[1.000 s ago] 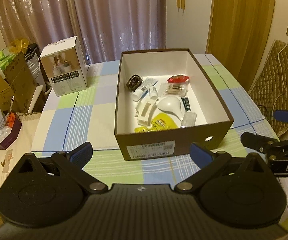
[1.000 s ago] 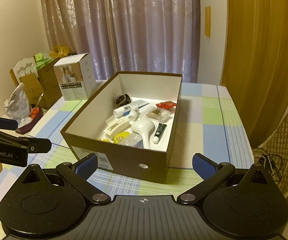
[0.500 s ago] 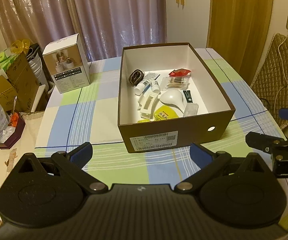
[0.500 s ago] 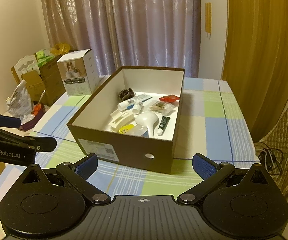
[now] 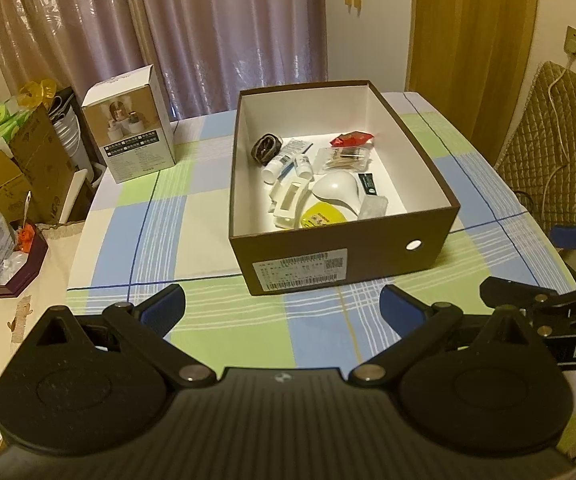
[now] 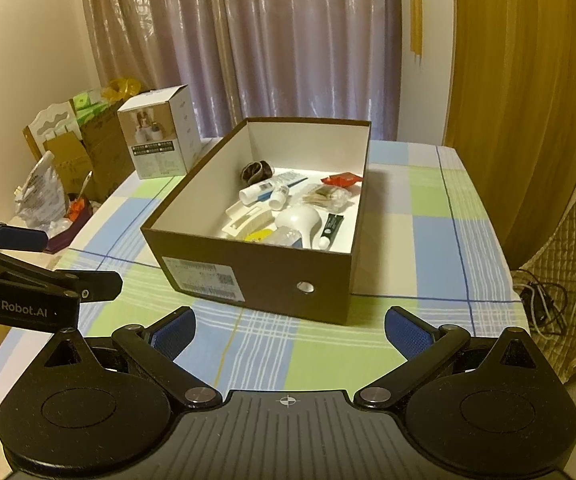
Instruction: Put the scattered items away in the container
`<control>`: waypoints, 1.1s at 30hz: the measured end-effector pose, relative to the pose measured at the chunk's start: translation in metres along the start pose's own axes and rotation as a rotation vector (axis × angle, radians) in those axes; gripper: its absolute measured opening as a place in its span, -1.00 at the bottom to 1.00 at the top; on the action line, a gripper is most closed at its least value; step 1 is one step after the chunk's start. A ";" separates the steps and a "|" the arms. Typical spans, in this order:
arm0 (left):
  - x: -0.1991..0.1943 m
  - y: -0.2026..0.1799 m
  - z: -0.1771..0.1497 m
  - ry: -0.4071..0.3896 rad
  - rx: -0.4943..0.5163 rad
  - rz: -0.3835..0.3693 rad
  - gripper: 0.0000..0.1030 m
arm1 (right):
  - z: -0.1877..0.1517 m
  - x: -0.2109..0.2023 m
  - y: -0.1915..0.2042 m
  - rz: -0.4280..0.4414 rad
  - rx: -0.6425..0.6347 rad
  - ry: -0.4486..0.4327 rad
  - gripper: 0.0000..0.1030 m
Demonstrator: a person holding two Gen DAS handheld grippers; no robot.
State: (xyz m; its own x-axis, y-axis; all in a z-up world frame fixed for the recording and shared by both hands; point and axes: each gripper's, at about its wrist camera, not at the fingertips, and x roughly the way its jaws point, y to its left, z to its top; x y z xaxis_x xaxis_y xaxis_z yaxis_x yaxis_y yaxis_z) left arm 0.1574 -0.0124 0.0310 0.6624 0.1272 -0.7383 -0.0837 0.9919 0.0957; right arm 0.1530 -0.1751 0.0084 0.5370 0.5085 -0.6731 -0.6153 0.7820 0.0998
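Both grippers have drawn back from the box (image 5: 344,256); it sits smaller and farther off than a second ago. Left gripper (image 5: 282,306) and right gripper (image 6: 290,330) are wide open, holding nothing. The small items (image 5: 316,184) lie inside the box, none loose on the tablecloth (image 5: 136,220). Tidying looks finished.

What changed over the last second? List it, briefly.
Both grippers drew back from the brown box, which looks smaller and farther away in both views. Left gripper and right gripper stayed open and empty. The box's contents and the white carton did not move.
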 end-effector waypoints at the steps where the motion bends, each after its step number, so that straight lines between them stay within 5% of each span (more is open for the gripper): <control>1: 0.000 -0.001 -0.001 0.002 0.002 -0.001 0.98 | -0.001 0.000 0.000 -0.001 0.001 0.002 1.00; 33: 0.028 -0.004 -0.004 0.064 0.031 0.015 0.98 | 0.006 0.033 -0.006 0.035 0.031 0.054 1.00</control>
